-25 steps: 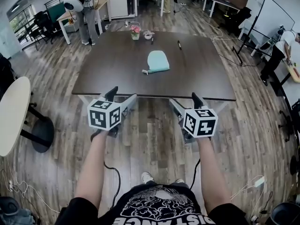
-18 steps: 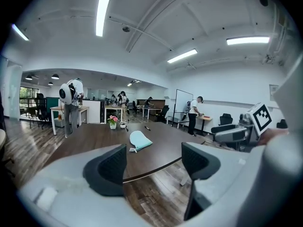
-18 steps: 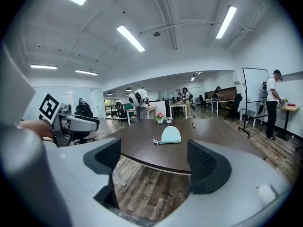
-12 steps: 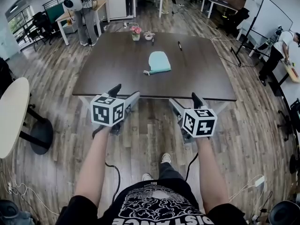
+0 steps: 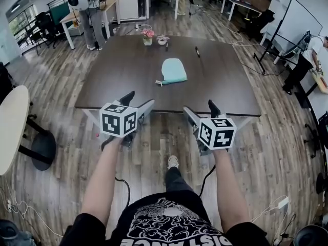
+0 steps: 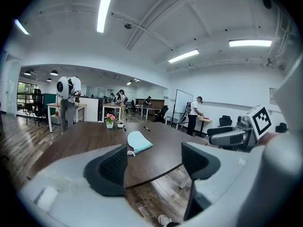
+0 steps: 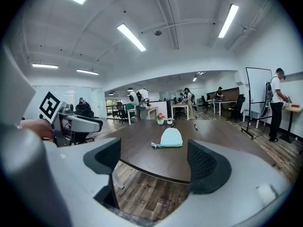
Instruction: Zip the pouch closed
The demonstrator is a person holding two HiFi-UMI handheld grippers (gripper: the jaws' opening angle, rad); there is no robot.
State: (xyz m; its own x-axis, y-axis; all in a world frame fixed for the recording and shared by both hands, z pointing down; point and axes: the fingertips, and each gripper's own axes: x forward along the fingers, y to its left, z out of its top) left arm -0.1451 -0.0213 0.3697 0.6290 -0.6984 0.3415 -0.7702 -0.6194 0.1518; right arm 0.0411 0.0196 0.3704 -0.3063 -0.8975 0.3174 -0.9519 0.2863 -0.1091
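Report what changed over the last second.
The person has stepped toward the table: one foot has swung forward and the table's near edge has come closer. The left gripper drifted slightly right. Nothing was gripped or let go. The right gripper is held much as before, both grippers are still open and empty, and the pouch lies untouched on the table.

step: one shoe (image 5: 173,162) and its leg now reach forward between the arms, where a second ago both shoes sit close under the body | view: table (image 5: 123,86) near edge and pouch (image 5: 173,70) lie slightly lower in the head view | left gripper (image 5: 137,102): a little higher and further inward than before
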